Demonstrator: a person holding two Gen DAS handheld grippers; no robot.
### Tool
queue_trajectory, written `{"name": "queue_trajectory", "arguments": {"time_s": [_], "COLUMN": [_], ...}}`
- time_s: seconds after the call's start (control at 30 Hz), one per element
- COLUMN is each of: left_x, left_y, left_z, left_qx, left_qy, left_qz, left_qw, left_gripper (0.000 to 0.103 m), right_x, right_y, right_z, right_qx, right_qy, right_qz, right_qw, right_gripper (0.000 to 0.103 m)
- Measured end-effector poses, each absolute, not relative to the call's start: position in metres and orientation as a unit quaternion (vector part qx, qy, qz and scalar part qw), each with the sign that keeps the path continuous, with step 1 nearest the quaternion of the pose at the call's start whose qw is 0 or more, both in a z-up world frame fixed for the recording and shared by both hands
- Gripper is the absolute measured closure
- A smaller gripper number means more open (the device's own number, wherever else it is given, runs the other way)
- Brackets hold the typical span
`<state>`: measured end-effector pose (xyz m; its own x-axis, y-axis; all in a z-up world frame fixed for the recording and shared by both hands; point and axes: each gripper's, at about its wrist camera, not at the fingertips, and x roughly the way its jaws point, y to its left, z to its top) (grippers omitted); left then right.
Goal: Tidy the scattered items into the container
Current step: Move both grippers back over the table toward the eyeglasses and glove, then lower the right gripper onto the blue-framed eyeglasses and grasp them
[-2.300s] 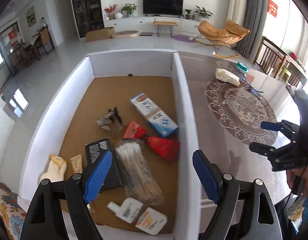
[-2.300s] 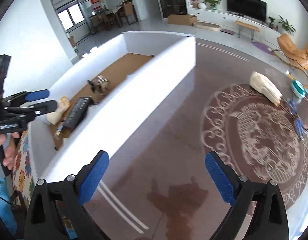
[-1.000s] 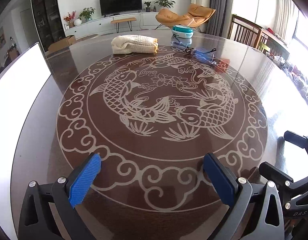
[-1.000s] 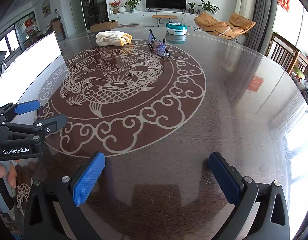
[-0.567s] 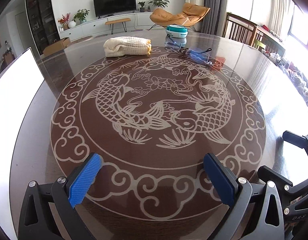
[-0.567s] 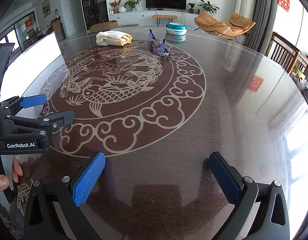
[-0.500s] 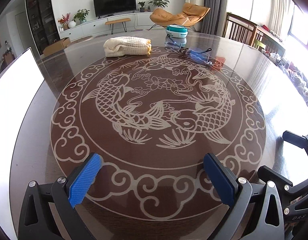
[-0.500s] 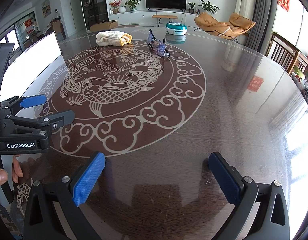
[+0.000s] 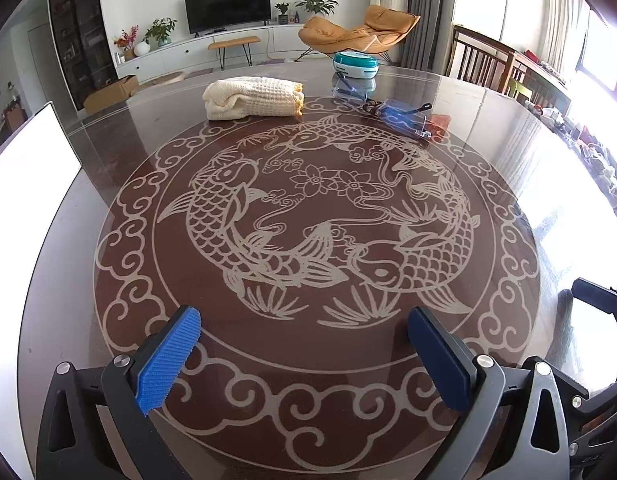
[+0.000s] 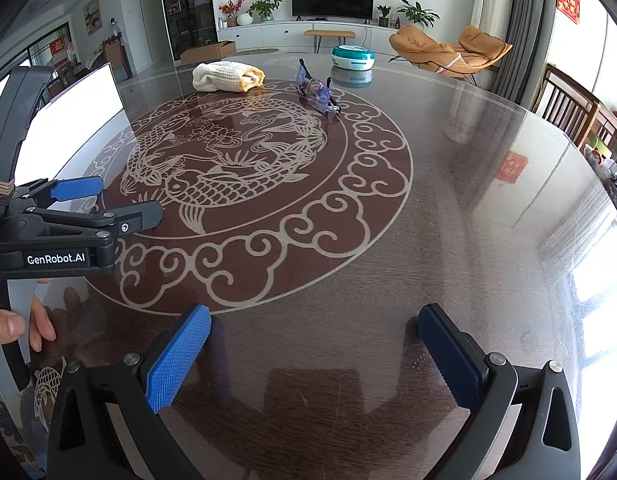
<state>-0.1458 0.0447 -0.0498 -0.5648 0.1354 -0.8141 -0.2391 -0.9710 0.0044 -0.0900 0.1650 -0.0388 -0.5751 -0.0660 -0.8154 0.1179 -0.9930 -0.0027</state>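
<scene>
With both hand-held grippers [image 9: 304, 344] [image 10: 314, 354] spread and empty, the far towel [image 9: 252, 97], judged soft and light, is best pinched at its folded middle.

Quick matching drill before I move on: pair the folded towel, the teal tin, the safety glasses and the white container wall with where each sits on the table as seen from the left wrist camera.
Things:
1. folded towel
2. teal tin
3. safety glasses
4. white container wall

Places:
A. far left edge of view
B. farthest back, beyond the fish pattern
C. on the pattern's far rim, right of centre
D. just past the pattern's far rim, left of centre

Pairs: 1-D, 2-B, 3-C, 4-A
</scene>
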Motion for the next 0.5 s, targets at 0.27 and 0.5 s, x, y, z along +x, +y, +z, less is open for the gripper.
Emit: {"name": "queue_trajectory", "arguments": {"time_s": [0.27,0.5], "left_x": [-0.146,-0.146], "left_y": [0.045,0.045], "left_z": [-0.050,-0.049], "left_qx": [-0.455,-0.455], "left_qy": [0.057,0.058], "left_qz": [0.883,0.882], "left_qw": [0.106,0.106], "left_gripper": [0.000,0.000], "right_x": [-0.121,-0.192], "right_y": [0.178,0.206], "right_z": [-0.038,-0.039], "right_qx": [0.458,0.459], "right_qy": [0.027,0.012], "right_qz": [-0.887,-0.888], "right_qw": [0.049,0.020], "right_gripper": [0.000,0.000]}}
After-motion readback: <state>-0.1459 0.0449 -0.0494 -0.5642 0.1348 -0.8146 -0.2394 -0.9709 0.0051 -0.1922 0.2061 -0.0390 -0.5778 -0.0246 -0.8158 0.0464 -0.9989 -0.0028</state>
